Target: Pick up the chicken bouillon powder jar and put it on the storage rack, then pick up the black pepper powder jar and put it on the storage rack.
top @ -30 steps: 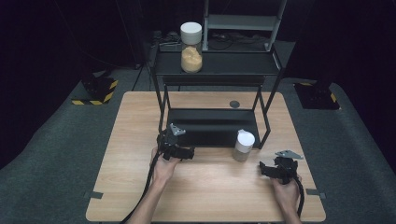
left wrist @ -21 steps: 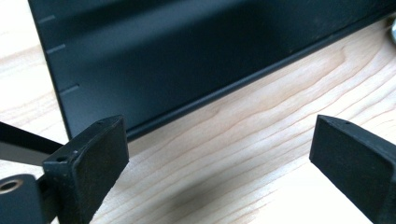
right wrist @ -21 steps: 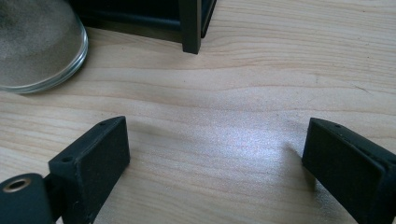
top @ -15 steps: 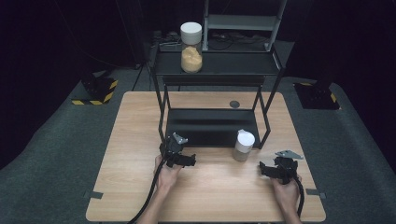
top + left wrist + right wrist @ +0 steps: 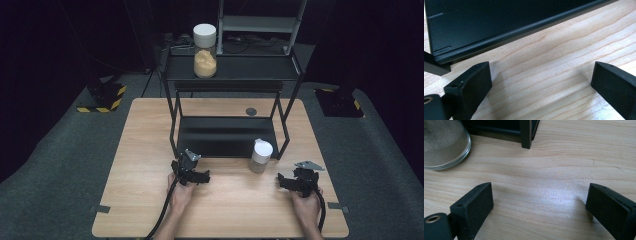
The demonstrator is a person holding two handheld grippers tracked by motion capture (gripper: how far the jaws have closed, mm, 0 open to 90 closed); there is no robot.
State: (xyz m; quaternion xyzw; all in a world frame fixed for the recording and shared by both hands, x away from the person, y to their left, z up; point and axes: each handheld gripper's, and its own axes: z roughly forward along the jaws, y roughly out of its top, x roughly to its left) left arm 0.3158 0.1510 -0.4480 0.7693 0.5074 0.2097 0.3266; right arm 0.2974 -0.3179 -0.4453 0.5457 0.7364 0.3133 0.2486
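- The left claw (image 5: 196, 176), low and left of centre in the high view, is standing wide apart with nothing between its jaws; they have just been opening a little further.
- In the left gripper view its jaws are framing bare table (image 5: 554, 75), with the black shelf (image 5: 499, 22) across the upper part of the frame.
- The right claw (image 5: 289, 181), at the lower right, is also gaping and holding nothing.
- The jar (image 5: 260, 155), white-lidded, is standing upright on the table right of centre, its long axis vertical, just in front of the shelf's lower tier, nearer the right claw.
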